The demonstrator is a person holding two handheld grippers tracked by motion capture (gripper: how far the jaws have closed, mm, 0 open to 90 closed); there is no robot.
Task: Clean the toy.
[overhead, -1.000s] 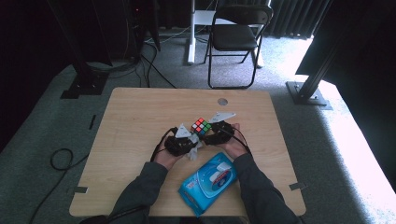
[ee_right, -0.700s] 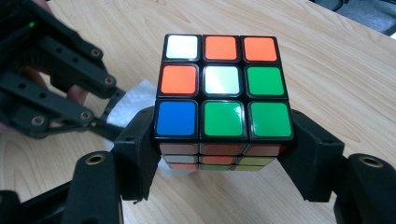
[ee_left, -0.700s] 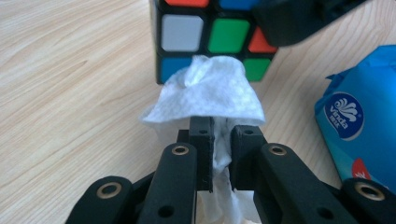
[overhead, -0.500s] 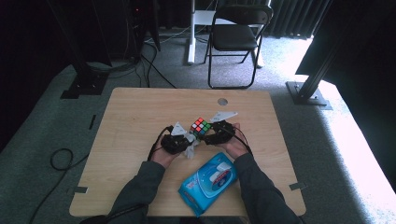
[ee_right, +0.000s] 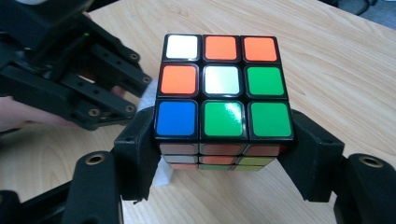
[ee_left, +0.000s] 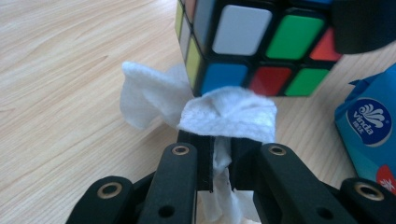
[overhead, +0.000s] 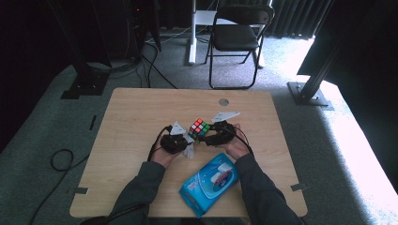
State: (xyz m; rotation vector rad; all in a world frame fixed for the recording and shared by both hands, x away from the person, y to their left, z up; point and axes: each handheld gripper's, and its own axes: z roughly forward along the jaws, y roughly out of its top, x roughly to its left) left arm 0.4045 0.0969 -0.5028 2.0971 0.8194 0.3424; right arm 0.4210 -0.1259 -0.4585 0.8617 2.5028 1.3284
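Note:
A scrambled Rubik's cube (overhead: 199,127) is held just above the wooden table (overhead: 141,112), with my right gripper (overhead: 209,136) shut on its two sides. In the right gripper view the cube (ee_right: 222,88) shows white, orange, green and blue tiles on top, and the gripper (ee_right: 219,154) clamps it low. My left gripper (overhead: 184,142) is shut on a crumpled white wipe (ee_left: 229,114). The wipe's bunched end touches the cube's lower edge (ee_left: 252,42) in the left gripper view, above the left gripper (ee_left: 219,144).
A blue pack of wet wipes (overhead: 211,183) lies on the table between the person's forearms, close to the near edge; its corner (ee_left: 369,126) is to the right of the cube. A small round hole (overhead: 224,101) sits near the table's far edge. A folding chair (overhead: 237,37) stands beyond.
The left gripper with the wipe has shifted only slightly beside the cube. The right gripper and the cube have kept still.

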